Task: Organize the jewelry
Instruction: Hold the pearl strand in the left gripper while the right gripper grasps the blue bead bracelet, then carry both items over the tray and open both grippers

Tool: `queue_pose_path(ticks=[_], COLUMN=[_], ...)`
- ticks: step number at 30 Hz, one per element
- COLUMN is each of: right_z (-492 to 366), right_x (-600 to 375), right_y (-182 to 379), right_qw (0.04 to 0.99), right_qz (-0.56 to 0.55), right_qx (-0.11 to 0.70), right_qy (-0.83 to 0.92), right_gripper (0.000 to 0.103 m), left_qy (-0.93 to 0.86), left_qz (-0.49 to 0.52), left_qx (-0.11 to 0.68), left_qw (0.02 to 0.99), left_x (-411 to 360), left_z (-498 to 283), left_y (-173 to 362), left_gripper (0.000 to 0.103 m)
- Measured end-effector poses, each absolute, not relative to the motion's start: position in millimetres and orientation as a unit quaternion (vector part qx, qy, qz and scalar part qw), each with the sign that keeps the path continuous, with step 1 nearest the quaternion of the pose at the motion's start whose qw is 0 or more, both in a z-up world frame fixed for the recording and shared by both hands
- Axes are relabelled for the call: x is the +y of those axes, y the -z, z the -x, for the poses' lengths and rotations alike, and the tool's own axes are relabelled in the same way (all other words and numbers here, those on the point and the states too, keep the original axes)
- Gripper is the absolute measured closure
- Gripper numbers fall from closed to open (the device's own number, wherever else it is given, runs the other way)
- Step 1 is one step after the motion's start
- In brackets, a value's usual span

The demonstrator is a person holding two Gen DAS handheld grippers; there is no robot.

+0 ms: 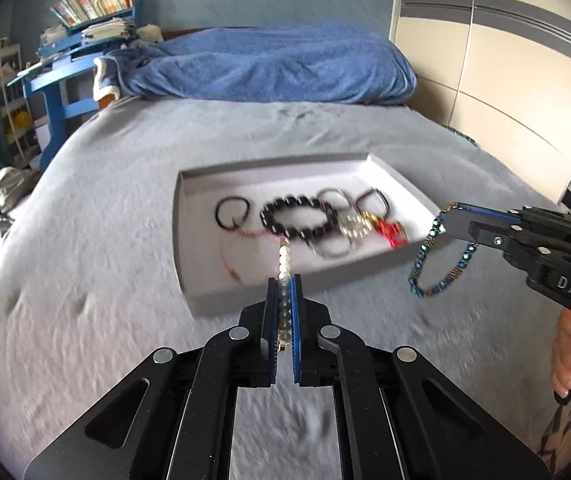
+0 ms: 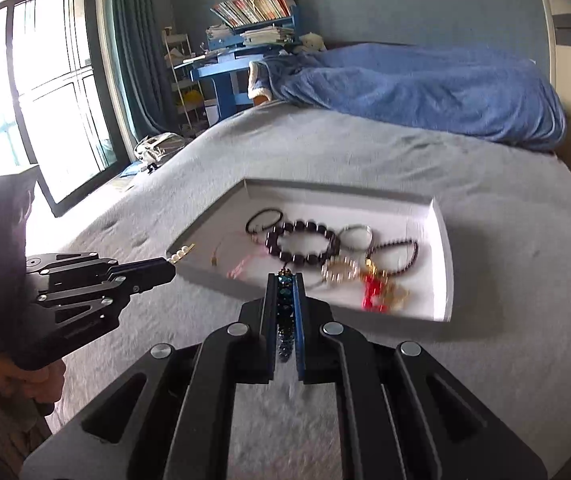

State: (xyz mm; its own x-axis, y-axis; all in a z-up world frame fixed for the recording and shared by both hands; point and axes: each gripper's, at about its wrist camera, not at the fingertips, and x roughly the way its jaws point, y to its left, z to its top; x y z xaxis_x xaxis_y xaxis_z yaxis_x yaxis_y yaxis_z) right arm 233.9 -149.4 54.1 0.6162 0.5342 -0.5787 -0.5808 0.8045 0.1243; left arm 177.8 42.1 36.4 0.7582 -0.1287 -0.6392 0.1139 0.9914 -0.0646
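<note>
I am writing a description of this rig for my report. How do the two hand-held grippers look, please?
Both grippers are matte black, with angular linkage arms joined by round silver pivot pins. The left gripper and the right gripper each have two flat parallel fingers lined with ribbed blue pads. The right one carries white raised letters "DAS" on its body, seen from the left wrist view. No cables show.

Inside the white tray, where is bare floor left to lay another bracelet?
In the white tray, the far strip along the back wall is bare, as is the near left corner beside the thin pink cord. The middle and right are crowded around the dark bead bracelet.
</note>
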Motion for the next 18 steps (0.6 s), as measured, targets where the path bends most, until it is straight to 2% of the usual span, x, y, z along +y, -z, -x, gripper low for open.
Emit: queue_pose_path(ticks=[13, 18], right_z=[-281.1, -293.6], right_x=[-140.9, -129.3], right_y=[-73.5, -73.0], right_qw=[0.906, 0.905], right_qz=[0.040, 0.037], right_qx=[0.304, 0.301], right_qy=[-0.292, -0.299], right_gripper=[0.096, 0.096], left_qy=[0.055, 0.052], left_qz=[0.052, 0.027], left_qx=[0.341, 0.345], left_qw=[0.937, 0.937], left_x=[60.4, 54.5], left_z=[-217.2, -232.8], left_y=[-43.8, -37.6], left_gripper=[0.097, 0.097])
